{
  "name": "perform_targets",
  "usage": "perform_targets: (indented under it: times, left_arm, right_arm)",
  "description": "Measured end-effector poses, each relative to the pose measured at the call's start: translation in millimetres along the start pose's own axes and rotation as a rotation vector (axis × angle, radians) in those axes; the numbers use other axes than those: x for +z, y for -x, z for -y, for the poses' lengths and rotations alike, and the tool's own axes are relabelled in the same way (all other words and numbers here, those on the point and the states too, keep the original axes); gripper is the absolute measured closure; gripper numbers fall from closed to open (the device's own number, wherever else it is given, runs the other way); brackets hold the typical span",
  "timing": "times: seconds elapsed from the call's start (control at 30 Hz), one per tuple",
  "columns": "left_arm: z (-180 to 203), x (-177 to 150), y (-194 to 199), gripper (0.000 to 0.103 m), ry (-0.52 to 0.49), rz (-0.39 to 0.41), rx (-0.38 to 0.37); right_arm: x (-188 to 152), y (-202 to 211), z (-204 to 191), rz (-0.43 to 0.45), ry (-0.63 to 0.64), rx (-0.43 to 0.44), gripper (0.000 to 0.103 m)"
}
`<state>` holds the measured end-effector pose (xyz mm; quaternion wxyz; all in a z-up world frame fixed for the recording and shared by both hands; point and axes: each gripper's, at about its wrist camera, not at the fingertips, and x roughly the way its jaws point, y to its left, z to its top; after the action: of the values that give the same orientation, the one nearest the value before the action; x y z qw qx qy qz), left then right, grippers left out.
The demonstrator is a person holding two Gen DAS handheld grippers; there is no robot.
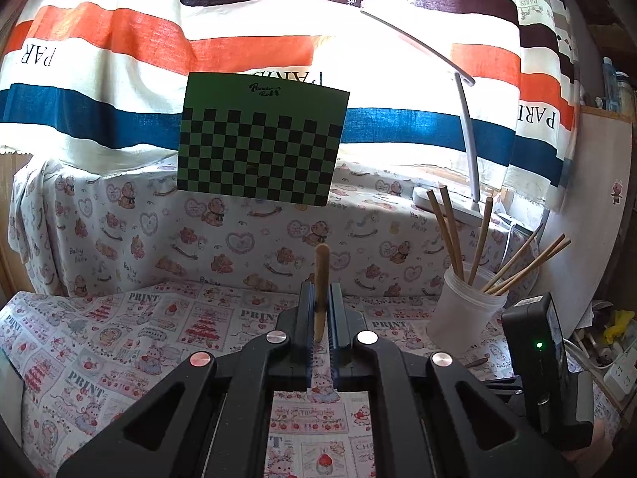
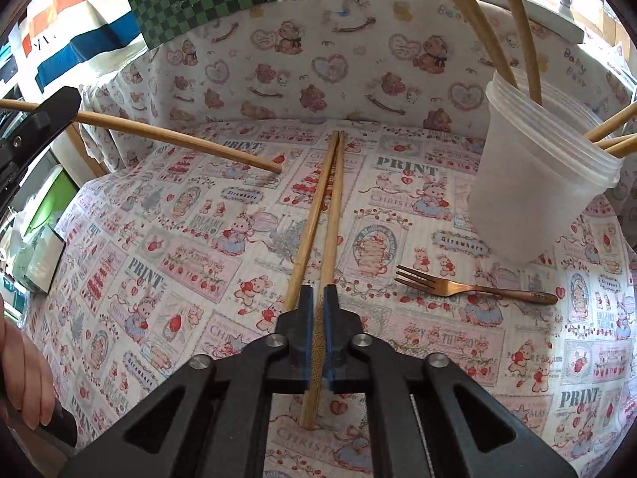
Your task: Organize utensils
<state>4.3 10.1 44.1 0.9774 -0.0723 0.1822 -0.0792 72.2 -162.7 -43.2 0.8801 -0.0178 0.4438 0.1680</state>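
Note:
My left gripper (image 1: 321, 288) is shut on a wooden chopstick (image 1: 321, 275) that points away from the camera, above the table. In the right wrist view that same chopstick (image 2: 179, 137) reaches in from the left, held by the left gripper (image 2: 51, 113). My right gripper (image 2: 318, 290) hangs low over two chopsticks lying on the cloth. The right chopstick (image 2: 332, 215) runs through the narrow gap between its jaws, and the left one (image 2: 314, 207) passes just outside. A copper fork (image 2: 473, 288) lies to the right. A translucent cup (image 2: 537, 183) holds several chopsticks.
A printed cloth (image 2: 159, 279) covers the table, with a bear-print wall of fabric (image 1: 239, 231) behind. A green checkerboard card (image 1: 258, 147) and a white desk lamp (image 1: 466, 131) stand at the back. A hand (image 2: 24, 374) grips a handle at lower left. A power strip (image 1: 621, 374) sits far right.

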Motion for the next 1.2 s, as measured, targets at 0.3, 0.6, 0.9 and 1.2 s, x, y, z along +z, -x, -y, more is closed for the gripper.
perform_targets:
  times: [0.3, 0.6, 0.9, 1.2]
  left_arm:
    - [-5, 0, -1, 0.098, 0.022, 0.003, 0.01]
    - [-23, 4, 0, 0.097, 0.088, 0.009, 0.016]
    - [-19, 2, -8, 0.102, 0.068, -0.042, 0.02]
    - [-5, -10, -28, 0.102, 0.003, -0.15, 0.023]
  right_arm:
    - [-5, -4, -16, 0.013, 0.086, -0.107, 0.094]
    - [4, 57, 14, 0.321, -0.07, -0.026, 0.095]
    - [1, 116, 28, 0.59, -0.109, 0.043, 0.095]
    - [5, 99, 34, 0.48, -0.126, 0.036, 0.095]
